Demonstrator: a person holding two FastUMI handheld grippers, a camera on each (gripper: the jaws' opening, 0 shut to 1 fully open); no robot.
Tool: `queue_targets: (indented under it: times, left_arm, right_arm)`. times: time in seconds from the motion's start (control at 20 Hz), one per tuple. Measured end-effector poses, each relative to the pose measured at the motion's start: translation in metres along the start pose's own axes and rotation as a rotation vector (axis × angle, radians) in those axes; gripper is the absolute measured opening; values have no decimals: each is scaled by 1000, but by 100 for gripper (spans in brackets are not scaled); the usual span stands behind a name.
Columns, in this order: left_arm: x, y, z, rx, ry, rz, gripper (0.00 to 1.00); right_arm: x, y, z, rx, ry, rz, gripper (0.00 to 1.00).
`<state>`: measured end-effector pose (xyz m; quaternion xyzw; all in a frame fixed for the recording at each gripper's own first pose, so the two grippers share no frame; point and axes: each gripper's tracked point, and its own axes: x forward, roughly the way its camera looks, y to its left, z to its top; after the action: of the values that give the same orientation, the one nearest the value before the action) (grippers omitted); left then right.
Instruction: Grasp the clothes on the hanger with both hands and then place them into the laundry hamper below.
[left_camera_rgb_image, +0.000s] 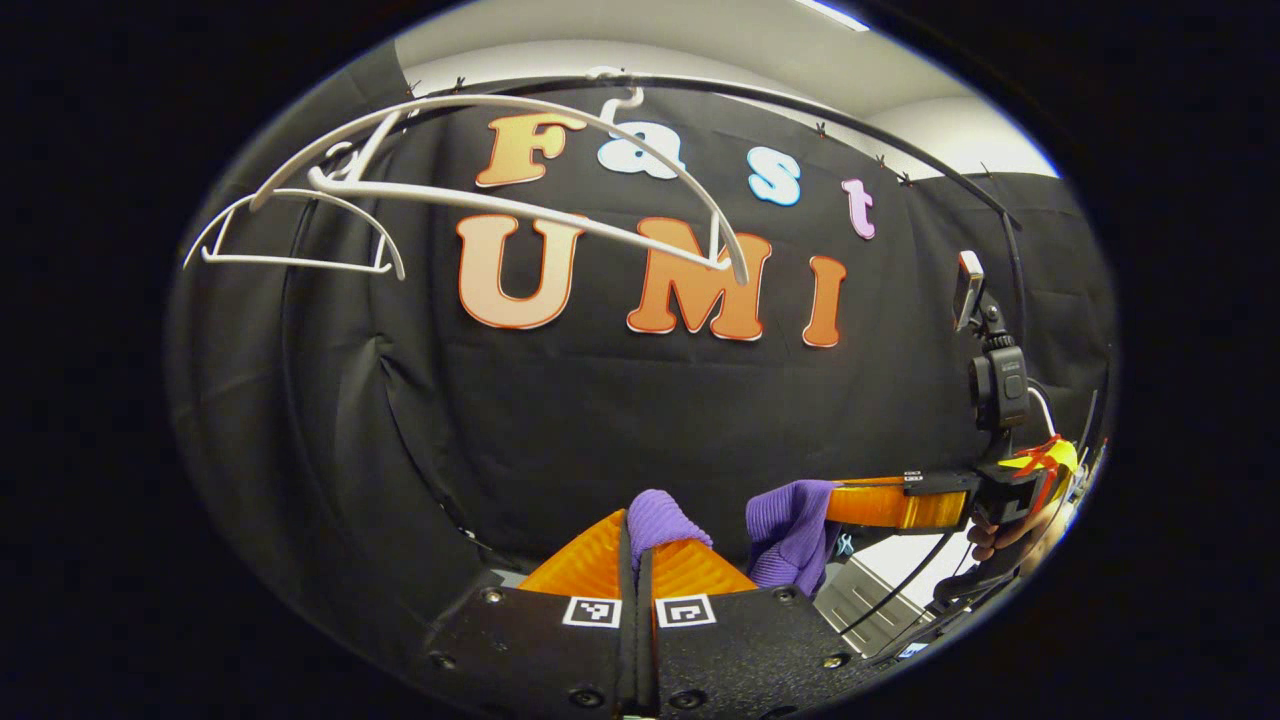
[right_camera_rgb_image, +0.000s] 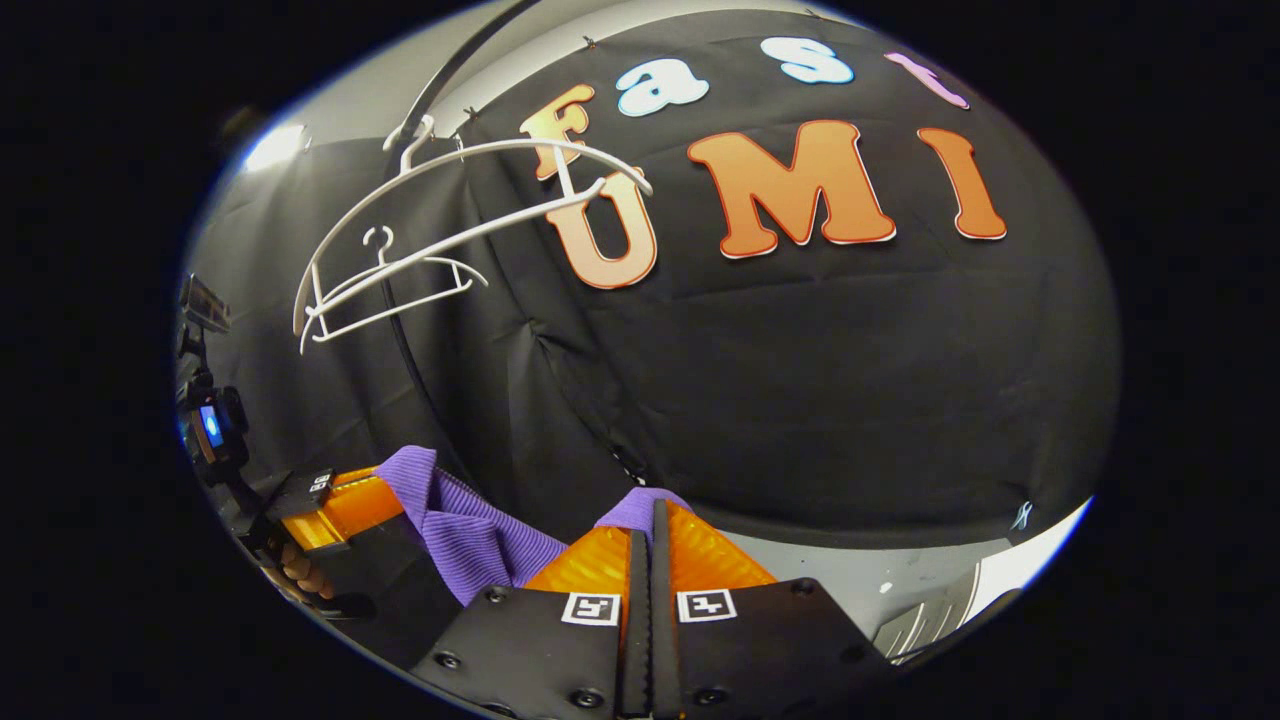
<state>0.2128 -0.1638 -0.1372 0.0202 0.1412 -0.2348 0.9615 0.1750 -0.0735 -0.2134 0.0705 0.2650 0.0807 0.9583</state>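
Left gripper view: the left gripper (left_camera_rgb_image: 637, 560) pinches the purple ribbed knit cloth (left_camera_rgb_image: 790, 525) low in the frame, jaws closed on it. The right gripper (right_camera_rgb_image: 650, 550) grips it too. Two white plastic hangers (left_camera_rgb_image: 520, 205) hang bare at upper left.

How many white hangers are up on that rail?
2, both bare: a large hanger hooked on the rail, and a smaller hanger beyond it, toward the rail's far end. More could be hidden out of view.

Your purple ribbed-knit garment (left_camera_rgb_image: 790, 530) is off the white hangers (left_camera_rgb_image: 520, 190), which hang bare on the rail above; it stretches between both grippers, each clamped on an end.
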Motion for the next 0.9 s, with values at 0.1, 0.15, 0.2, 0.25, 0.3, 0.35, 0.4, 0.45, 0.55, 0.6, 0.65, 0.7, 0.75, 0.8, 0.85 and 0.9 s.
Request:
queue_targets:
  times: [0.1, 0.15, 0.2, 0.25, 0.3, 0.35, 0.4, 0.45, 0.55, 0.6, 0.65, 0.7, 0.75, 0.8, 0.85, 0.9]
  left_arm:
    - [8, -4, -13, 3, 39, 6, 0]
    - [9, -3, -25, 2, 57, 8, 0]
    - [9, -1, -36, 1, 76, 13, 0]
    - [12, 3, -46, -2, 93, 19, 0]
    - [13, 7, -56, -12, 101, 24, 0]
    - [14, 10, -66, -26, 105, 27, 0]
    - [17, 13, -76, -37, 116, 31, 0]
    - [20, 17, -90, -44, 136, 44, 0]
    - [21, 24, -122, -57, 180, 68, 0]
    - [21, 25, -135, -62, 201, 72, 0]
    - [23, 25, -146, -63, 217, 77, 0]
    - [25, 26, -156, -60, 228, 84, 0]
    - [26, 25, -165, -57, 239, 88, 0]
    - [27, 25, -176, -59, 254, 96, 0]
    - [29, 24, -183, -69, 268, 99, 0]
    - [32, 20, -190, -75, 279, 95, 0]
  right_arm:
    - [4, -4, -17, 5, 19, 10, 8]
    - [6, -5, -27, 7, 25, 17, 8]
    - [9, -7, -37, 7, 31, 15, 7]
    - [12, -10, -48, 1, 37, 12, 7]
    - [17, -14, -58, -8, 42, 6, 7]
    - [21, -19, -69, -11, 40, -3, 8]
    - [23, -22, -78, 1, 38, -8, 8]
    - [28, -24, -89, 15, 40, -14, 8]
    - [35, -30, -112, 28, 52, -36, 7]
    - [40, -33, -125, 32, 61, -44, 8]
    - [43, -35, -136, 34, 72, -49, 8]
    - [47, -39, -145, 36, 79, -58, 8]
    - [49, -42, -155, 34, 84, -71, 8]
    - [53, -48, -164, 30, 91, -87, 8]
    - [56, -54, -173, 31, 100, -101, 8]
    - [58, -60, -183, 41, 110, -114, 8]
